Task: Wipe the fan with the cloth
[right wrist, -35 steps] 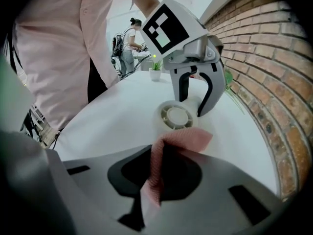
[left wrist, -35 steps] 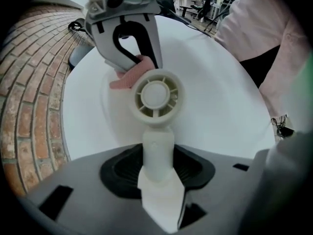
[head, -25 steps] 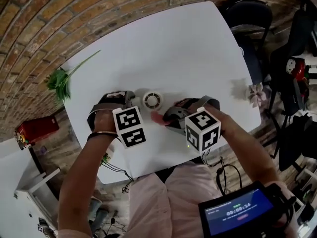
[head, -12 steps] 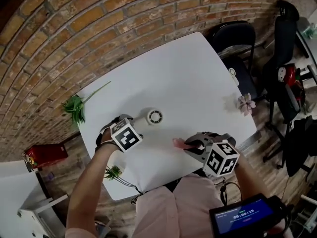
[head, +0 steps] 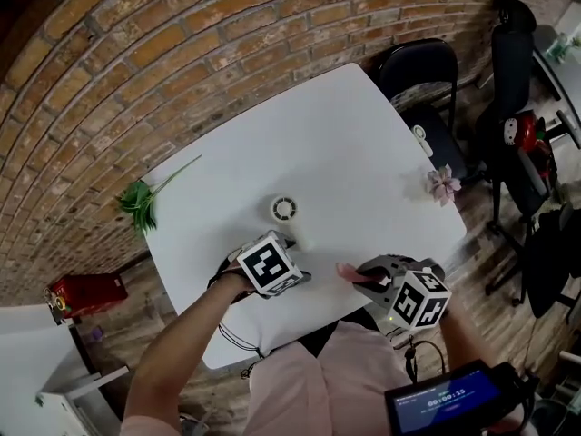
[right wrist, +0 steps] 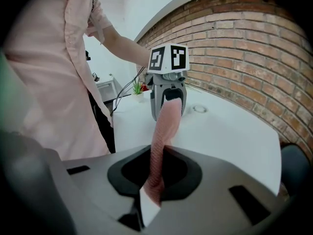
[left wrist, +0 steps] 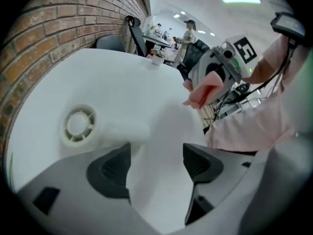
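A small round white fan [head: 284,209] lies flat on the white table [head: 345,134]; in the left gripper view the fan [left wrist: 78,125] is left of the jaws with its handle pointing right. My left gripper [head: 272,262] hovers just nearer than it, open, its jaws having just been opening, with only bare table between the left gripper's jaws [left wrist: 156,163]. My right gripper [head: 368,278] is shut on a pink cloth [head: 347,271], whose strip [right wrist: 164,126] hangs out of the right gripper's jaws [right wrist: 157,173]. The pink cloth [left wrist: 203,89] is apart from the fan.
A green sprig [head: 141,198] lies at the table's left edge and a pink flower [head: 444,185] at its right edge. A black chair [head: 422,71] stands behind the table by the brick wall. A lit screen [head: 449,398] sits near my body.
Both grippers have drawn back from the fan toward the table's near edge. The left gripper, first close beside the fan, now stands off it with jaws apart. The right still carries the cloth.
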`<state>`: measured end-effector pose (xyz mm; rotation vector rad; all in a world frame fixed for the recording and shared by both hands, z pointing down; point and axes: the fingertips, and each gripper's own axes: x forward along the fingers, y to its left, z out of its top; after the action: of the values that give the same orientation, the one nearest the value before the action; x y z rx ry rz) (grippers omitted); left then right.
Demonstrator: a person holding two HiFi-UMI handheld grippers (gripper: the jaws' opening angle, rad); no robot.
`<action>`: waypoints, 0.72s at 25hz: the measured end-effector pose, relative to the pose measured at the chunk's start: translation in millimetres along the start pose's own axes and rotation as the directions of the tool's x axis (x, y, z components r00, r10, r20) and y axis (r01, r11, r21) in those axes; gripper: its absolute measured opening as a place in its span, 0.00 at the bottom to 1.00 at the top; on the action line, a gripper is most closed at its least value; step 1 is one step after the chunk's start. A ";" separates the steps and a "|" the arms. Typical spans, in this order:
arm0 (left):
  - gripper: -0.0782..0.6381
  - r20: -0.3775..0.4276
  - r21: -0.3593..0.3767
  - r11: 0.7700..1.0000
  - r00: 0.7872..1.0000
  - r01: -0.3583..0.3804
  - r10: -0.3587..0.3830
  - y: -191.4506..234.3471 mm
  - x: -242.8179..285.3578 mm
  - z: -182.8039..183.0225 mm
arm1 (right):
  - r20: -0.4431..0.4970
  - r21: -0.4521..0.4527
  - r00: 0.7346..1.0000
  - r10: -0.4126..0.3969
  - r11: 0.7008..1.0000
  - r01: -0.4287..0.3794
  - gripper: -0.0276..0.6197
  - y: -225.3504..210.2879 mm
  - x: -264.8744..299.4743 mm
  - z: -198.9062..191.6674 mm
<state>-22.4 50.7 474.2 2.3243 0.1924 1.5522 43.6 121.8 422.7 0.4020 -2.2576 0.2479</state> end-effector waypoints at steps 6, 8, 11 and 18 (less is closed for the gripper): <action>0.58 0.113 -0.043 0.998 0.993 0.047 -0.042 -4.0 14.0 50.4 | -0.006 0.050 0.999 -0.031 0.998 0.031 0.10 5.2 -10.1 -15.7; 0.58 0.144 -0.058 0.996 0.988 0.062 -0.053 -3.6 16.5 61.6 | -0.006 0.062 0.999 -0.038 0.997 0.039 0.10 6.5 -12.0 -19.0; 0.58 0.173 -0.052 0.996 0.983 0.078 -0.068 -8.7 12.9 72.4 | 0.000 0.073 0.999 -0.048 0.996 0.048 0.10 6.7 -14.3 -19.2; 0.58 0.309 0.015 0.998 0.950 -0.060 0.053 2.2 -54.8 77.9 | 0.063 0.109 0.996 -0.061 0.993 0.053 0.10 -2.8 -11.1 2.0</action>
<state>27.2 16.6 400.3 2.5730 0.0683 1.1920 50.1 120.8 413.1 0.5378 -2.2999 0.3318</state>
